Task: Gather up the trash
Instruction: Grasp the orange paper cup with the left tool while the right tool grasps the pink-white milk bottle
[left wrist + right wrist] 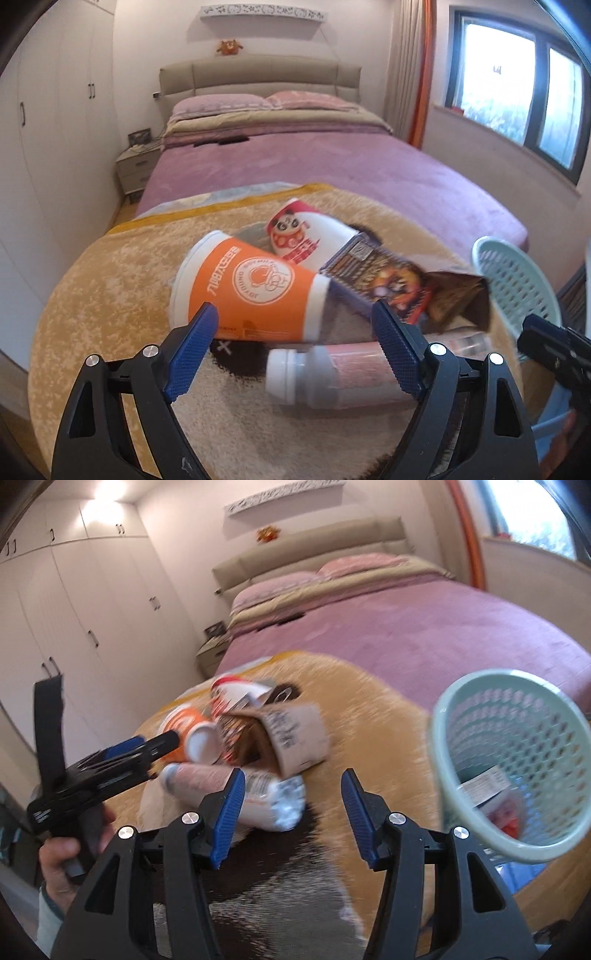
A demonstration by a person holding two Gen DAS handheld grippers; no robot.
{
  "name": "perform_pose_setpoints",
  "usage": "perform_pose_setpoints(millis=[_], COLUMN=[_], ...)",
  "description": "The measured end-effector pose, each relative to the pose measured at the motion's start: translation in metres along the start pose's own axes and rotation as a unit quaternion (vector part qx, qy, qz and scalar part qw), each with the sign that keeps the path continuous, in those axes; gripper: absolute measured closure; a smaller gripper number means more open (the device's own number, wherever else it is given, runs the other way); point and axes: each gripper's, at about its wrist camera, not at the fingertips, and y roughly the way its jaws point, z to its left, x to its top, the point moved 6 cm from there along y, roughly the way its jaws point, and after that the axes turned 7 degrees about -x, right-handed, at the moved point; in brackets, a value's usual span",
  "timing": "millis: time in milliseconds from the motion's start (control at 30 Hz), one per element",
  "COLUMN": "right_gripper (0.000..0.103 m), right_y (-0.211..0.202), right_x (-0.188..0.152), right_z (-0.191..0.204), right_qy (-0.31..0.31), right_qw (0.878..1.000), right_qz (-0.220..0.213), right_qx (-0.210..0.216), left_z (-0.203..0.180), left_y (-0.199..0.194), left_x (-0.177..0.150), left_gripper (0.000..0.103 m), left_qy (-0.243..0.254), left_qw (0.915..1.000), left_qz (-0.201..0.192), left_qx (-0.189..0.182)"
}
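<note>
both grippers' jaws gape empty over a pink-labelled white-capped bottle [332,373] lying beside an orange cup [251,291].

I am seeing a tan plush blanket [110,280] covering the bed's [332,173] foot edge, carrying an orange paper cup [255,291], panda cup [310,236], snack bag [402,284] and a plastic bottle [332,373].
</note>
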Motion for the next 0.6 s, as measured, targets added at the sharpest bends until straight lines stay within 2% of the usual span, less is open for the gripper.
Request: perform_pose_setpoints(millis=[167, 300, 467, 533, 600], right_gripper=[0.052, 0.052, 0.052, 0.052, 0.052], right_y=[0.013, 0.018, 0.016, 0.013, 0.008], right_x=[-0.009, -0.015, -0.022, -0.026, -0.033], right_z=[0.015, 0.023, 0.033, 0.038, 0.044], right_qy=[-0.015, -0.027, -0.041, -0.043, -0.047], right_qw=[0.999, 0.999, 0.998, 0.998, 0.997], right_qz=[0.023, 0.031, 0.032, 0.035, 0.037], right_qx=[0.019, 0.023, 0.024, 0.030, 0.038], left_z=[0.005, 0.011, 0.019, 0.025, 0.036], left_y=[0.016, 0.023, 0.016, 0.008, -0.003], left_x=[-0.002, -0.007, -0.013, -0.018, -0.026], left_gripper=[0.027, 0.030, 0.041, 0.049, 0.051], left_qy=[0.014, 0.003, -0.015, -0.021, -0.032], left_qw=[0.9992, 0.9987, 0.9987, 0.9985, 0.9981], left_qz=[0.021, 0.038, 0.039, 0.038, 0.035], left_qx=[0.030, 0.033, 0.030, 0.033, 0.040])
